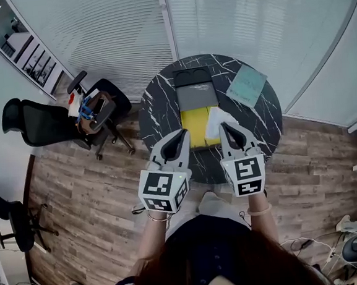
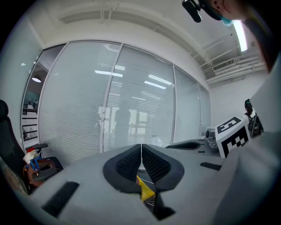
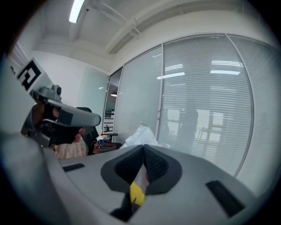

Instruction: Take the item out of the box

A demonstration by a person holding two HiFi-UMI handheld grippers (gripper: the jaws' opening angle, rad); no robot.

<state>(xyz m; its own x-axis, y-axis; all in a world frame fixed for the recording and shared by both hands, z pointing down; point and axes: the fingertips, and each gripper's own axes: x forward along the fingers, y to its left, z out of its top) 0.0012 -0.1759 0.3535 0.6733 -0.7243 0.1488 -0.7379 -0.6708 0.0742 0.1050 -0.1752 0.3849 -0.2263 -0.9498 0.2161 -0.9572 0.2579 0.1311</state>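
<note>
A dark open box lies on the round black marble table. A flat yellow item rests against the box's near side, with a crumpled white bag to its right. My left gripper hovers at the yellow item's left edge, its jaws pressed together with nothing between them. My right gripper is over the white bag, also shut. In the left gripper view the pads meet, with yellow showing beneath. The right gripper view shows the same, with yellow below the shut jaws.
A teal sheet lies at the table's far right. A black office chair and a stool with coloured things on it stand to the left on the wooden floor. Glass walls with blinds close off the back.
</note>
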